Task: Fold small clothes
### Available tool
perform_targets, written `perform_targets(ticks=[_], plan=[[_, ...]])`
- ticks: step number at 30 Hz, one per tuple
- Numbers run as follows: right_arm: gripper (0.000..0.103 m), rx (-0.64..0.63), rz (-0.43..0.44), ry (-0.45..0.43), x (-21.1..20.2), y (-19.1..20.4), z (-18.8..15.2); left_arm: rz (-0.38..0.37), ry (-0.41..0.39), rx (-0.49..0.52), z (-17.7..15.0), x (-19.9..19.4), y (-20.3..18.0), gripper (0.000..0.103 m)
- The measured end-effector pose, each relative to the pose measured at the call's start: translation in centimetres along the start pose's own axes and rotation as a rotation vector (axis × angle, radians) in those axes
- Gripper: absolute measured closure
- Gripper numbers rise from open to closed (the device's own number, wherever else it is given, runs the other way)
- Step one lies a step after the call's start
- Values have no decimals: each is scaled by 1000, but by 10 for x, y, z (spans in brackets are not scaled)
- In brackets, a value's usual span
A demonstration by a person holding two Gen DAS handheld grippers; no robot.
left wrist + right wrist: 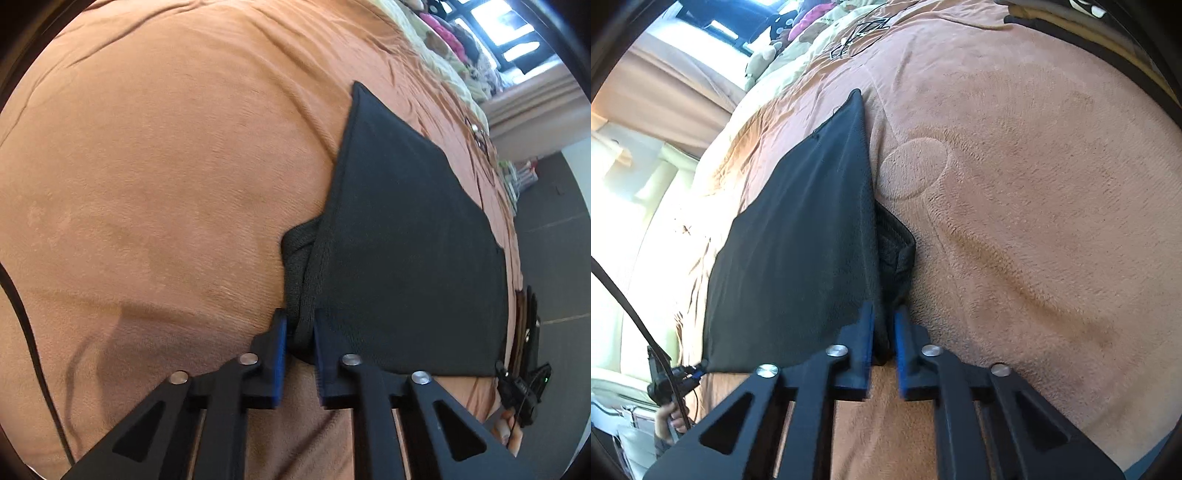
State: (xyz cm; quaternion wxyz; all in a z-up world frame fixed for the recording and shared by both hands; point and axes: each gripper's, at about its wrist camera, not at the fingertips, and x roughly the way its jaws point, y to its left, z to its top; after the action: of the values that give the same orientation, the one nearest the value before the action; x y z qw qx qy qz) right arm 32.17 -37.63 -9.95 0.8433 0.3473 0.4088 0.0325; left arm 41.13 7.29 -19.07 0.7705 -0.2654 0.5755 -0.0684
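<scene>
A small black garment (402, 236) lies flat on an orange blanket (166, 166), with a bunched corner at its near left edge. My left gripper (300, 325) is shut on that bunched corner, blue pads pressing the cloth. In the right wrist view the same black garment (798, 240) spreads to the left, with a folded corner at its near right edge. My right gripper (884, 325) is shut on this corner. Each gripper shows small in the other's view, the right one (524, 384) at the garment's far corner and the left one (683, 376) likewise.
The orange blanket (1034, 221) covers a bed. A pile of colourful clothes (454, 40) and a pale quilt lie at the bed's far end. Dark floor (554, 258) lies beyond the bed's edge. A black cable (26, 332) runs along the left.
</scene>
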Motion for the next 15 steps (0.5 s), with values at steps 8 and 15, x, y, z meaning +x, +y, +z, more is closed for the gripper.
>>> perform_targets(ticks=[8, 15], plan=[[100, -21, 24, -33, -17, 11, -12, 6, -78, 23, -9, -29, 2, 97], [100, -77, 17, -22, -33, 17, -31, 2, -101, 47, -24, -48, 2, 97]])
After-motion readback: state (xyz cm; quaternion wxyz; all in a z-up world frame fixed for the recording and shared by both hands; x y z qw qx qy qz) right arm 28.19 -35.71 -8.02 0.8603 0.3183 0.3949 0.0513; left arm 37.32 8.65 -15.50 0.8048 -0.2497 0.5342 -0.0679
